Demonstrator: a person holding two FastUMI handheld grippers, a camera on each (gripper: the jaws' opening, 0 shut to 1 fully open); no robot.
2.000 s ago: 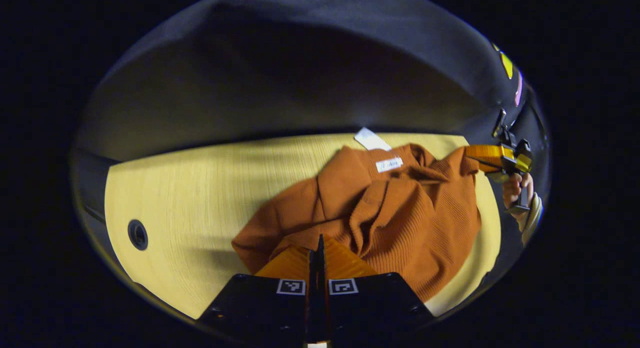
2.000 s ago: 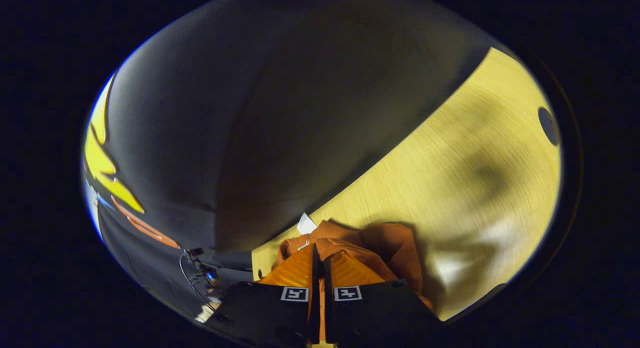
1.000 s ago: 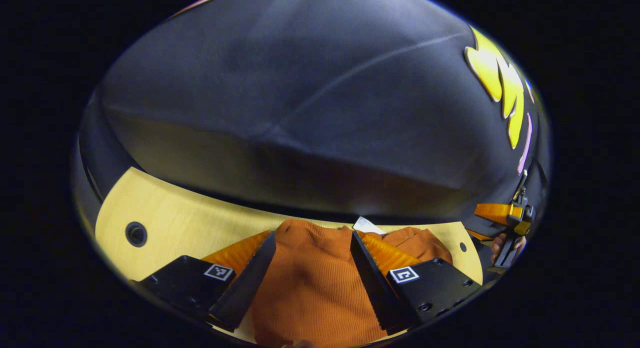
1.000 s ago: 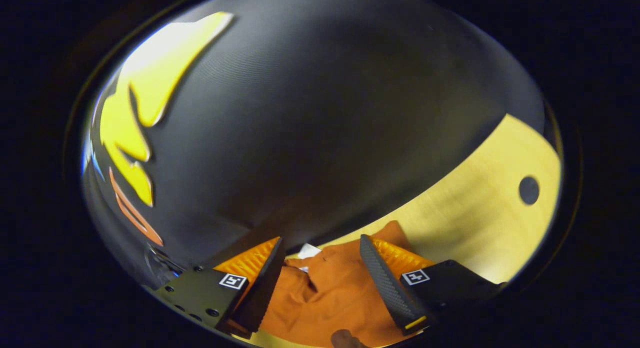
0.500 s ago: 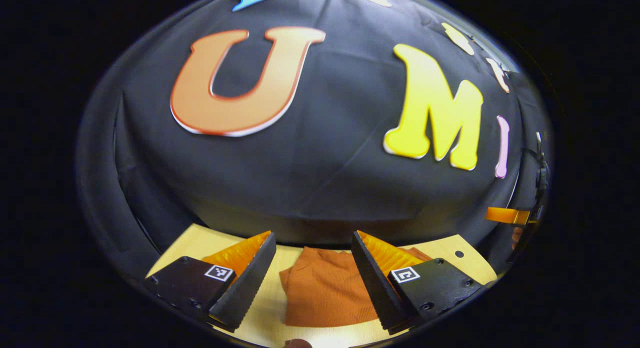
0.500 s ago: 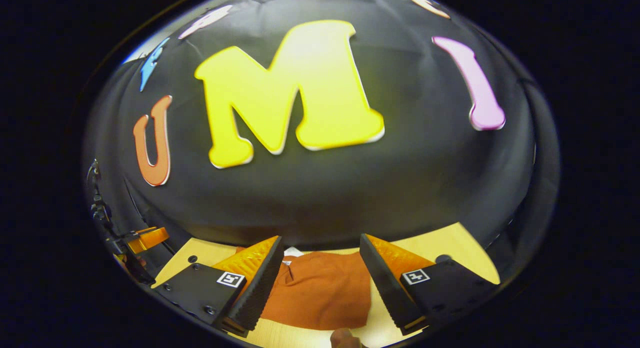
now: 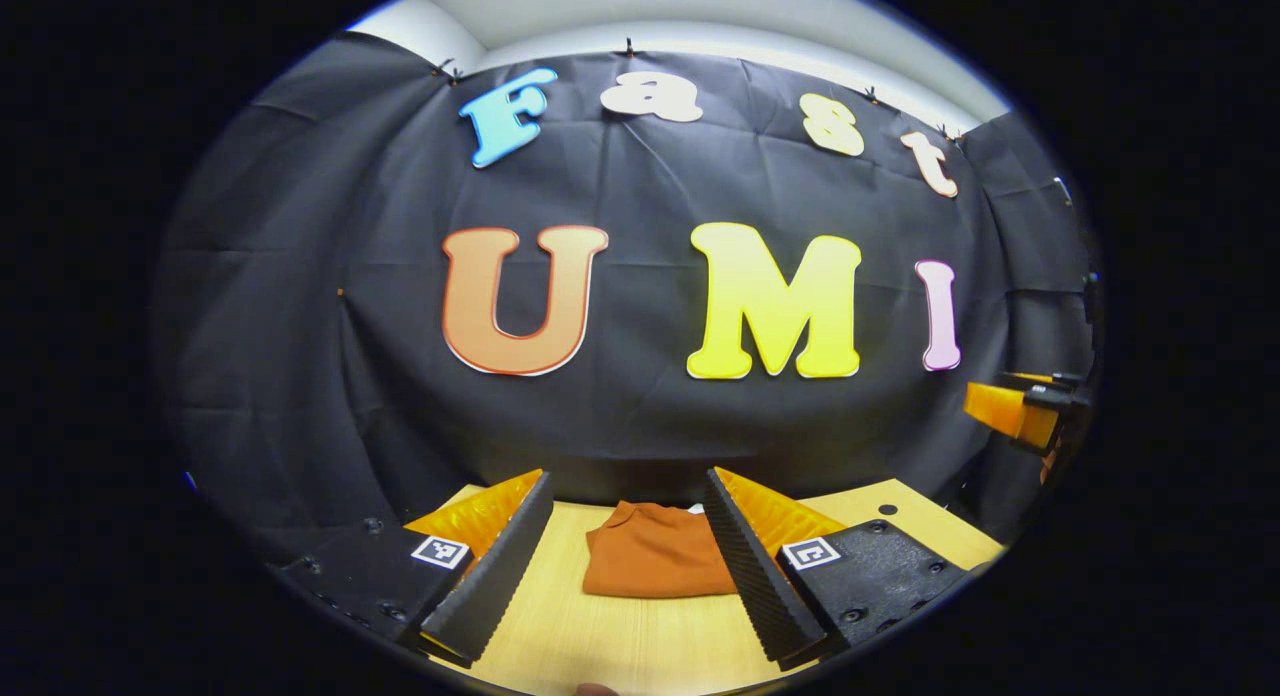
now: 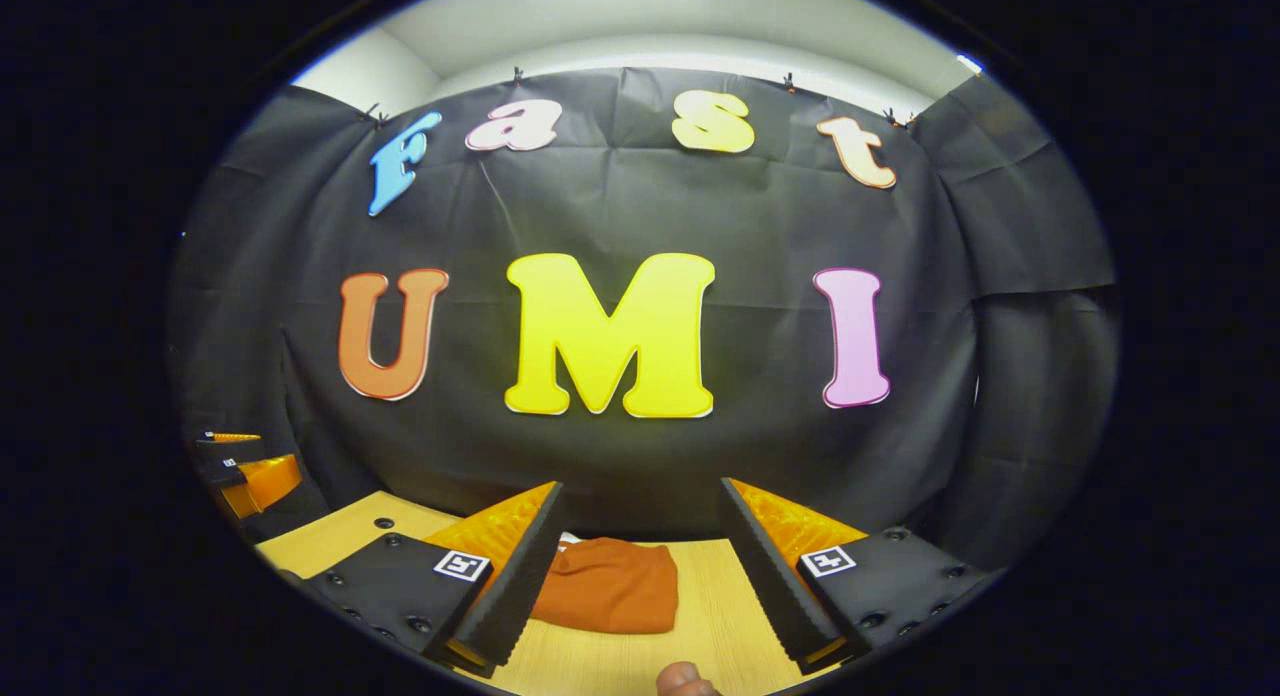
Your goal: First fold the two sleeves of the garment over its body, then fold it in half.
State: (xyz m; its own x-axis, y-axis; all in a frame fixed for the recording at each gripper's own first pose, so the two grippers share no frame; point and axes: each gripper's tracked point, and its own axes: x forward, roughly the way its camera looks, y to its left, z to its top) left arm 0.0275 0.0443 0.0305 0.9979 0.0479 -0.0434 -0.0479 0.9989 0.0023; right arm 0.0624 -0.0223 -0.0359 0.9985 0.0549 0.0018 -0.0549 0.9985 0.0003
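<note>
The rust-orange knit garment lies folded compactly on the pale wooden table; left gripper and right gripper hover above it, fingers spread, holding nothing.

rust-orange garment folded into compact rectangle, flat on table, far side.

left gripper: I see its fingers spread wide, nothing between them | garment: folded compact on the table, ahead | right gripper: at far right edge
</note>
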